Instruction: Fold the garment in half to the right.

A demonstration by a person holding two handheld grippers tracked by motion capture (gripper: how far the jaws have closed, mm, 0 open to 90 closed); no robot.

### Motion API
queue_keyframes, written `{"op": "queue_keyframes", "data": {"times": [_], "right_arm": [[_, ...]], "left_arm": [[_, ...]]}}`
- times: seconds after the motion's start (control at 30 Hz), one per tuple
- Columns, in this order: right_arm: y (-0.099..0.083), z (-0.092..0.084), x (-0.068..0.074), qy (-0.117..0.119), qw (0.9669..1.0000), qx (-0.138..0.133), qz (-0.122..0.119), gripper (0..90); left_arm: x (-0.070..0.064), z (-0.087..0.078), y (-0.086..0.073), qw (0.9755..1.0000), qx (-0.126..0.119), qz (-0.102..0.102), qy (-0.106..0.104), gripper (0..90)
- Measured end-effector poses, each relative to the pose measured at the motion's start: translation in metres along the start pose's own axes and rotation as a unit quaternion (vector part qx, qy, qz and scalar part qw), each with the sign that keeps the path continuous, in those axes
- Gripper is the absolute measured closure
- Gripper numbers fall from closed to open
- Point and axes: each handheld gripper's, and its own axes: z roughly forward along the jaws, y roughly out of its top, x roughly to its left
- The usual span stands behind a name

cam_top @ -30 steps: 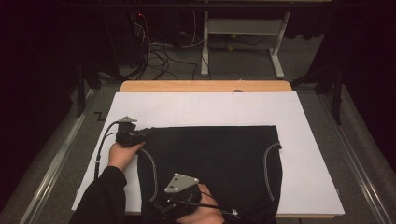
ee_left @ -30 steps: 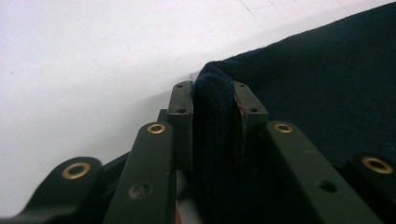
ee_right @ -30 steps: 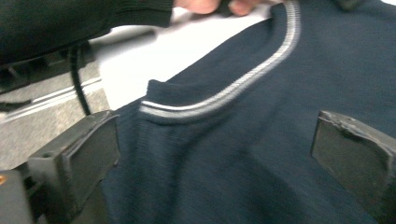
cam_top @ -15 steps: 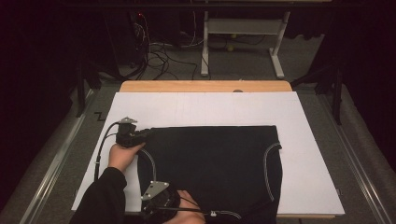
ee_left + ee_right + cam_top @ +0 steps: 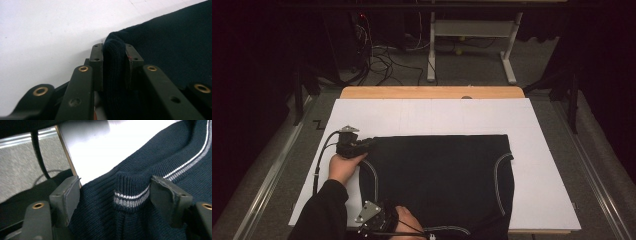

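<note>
Knitwear, a dark sweater (image 5: 437, 180) with pale stripes along its trim, lies spread flat on the white sheet (image 5: 542, 150) that covers the counter (image 5: 432, 92), reaching down to the near edge. At its far left corner the left gripper (image 5: 362, 145) is clamped on a pinch of the dark knit; in the left gripper view the fabric bulges up between the two pads. At the near left corner the right gripper (image 5: 120, 195) straddles a ribbed, striped fold of the hem; its jaws have just been closing, with the knit between them but the pads not yet pressing on it. Beyond the counter, cables (image 5: 382, 55) trail across the floor beside a grey table frame (image 5: 472, 30).
</note>
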Motion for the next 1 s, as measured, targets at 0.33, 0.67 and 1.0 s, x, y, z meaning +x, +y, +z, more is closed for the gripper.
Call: {"op": "queue_keyframes", "data": {"times": [0.33,0.67,1.0], "right_arm": [[-0.004,-0.006,-0.017,0.016,0.9987,-0.012,0.046,50.3],[-0.006,-0.008,-0.022,0.000,0.9992,-0.012,0.038,71.5],[-0.007,-0.028,-0.024,-0.017,0.9979,-0.055,0.029,73.8]], "left_arm": [[0.001,0.000,0.000,1.0000,0.000,-0.005,-0.005,68.9],[0.002,0.000,0.000,1.0000,-0.001,-0.007,-0.006,69.0],[0.004,0.000,0.001,0.9998,0.001,-0.018,-0.009,68.7]]}}
